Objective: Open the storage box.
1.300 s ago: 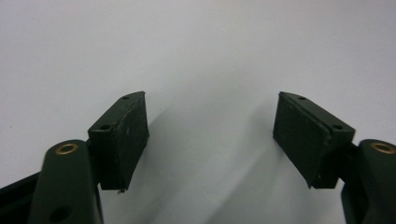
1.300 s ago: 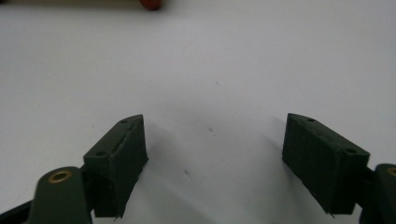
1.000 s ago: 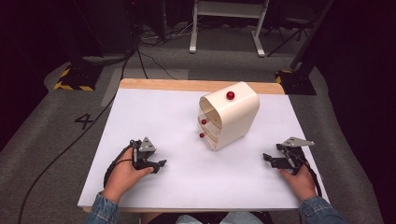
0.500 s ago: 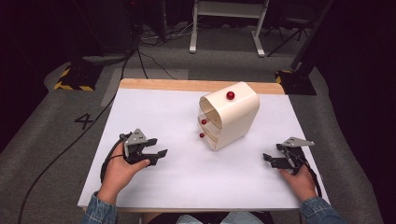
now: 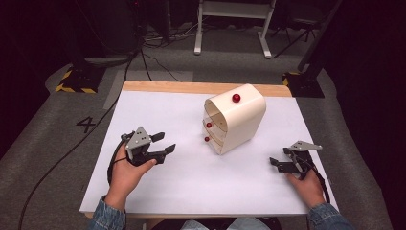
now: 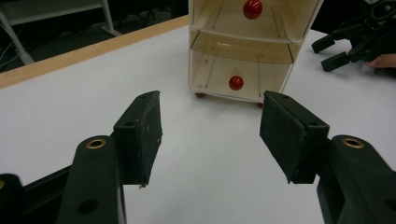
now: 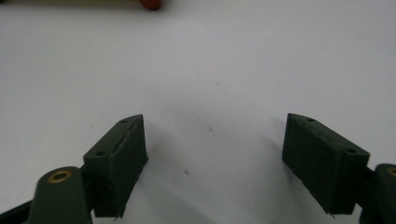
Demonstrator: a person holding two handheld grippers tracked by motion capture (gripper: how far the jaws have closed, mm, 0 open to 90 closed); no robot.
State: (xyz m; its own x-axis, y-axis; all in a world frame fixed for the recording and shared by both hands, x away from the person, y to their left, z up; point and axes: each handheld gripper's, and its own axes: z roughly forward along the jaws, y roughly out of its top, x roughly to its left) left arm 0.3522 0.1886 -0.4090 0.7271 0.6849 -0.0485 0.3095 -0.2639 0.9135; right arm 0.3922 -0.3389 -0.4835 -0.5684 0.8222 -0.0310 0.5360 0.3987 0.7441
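A small cream drawer unit (image 5: 239,122) with red knobs (image 5: 208,125) stands at the middle of the white table (image 5: 158,110), its drawer fronts turned toward the left. In the left gripper view its lower drawer knob (image 6: 236,82) lies straight ahead between my jaws. My left gripper (image 5: 165,142) (image 6: 210,130) hangs above the table left of the unit and points at it. It is open with nothing between the pads, and its jaws have just been closing a little. My right gripper (image 5: 278,156) (image 7: 215,154) rests low at the right, open and empty.
A red ball knob (image 5: 236,97) sits on the unit's rounded top. The table's wooden far edge (image 5: 191,87) runs behind the unit. Cables and a stand's legs (image 5: 230,28) lie on the grey floor beyond. My right gripper (image 6: 329,53) also shows far right in the left gripper view.
The left hand has lifted its gripper off the table and tipped it toward the drawer unit, with the jaws a little narrower. The right hand has kept still.
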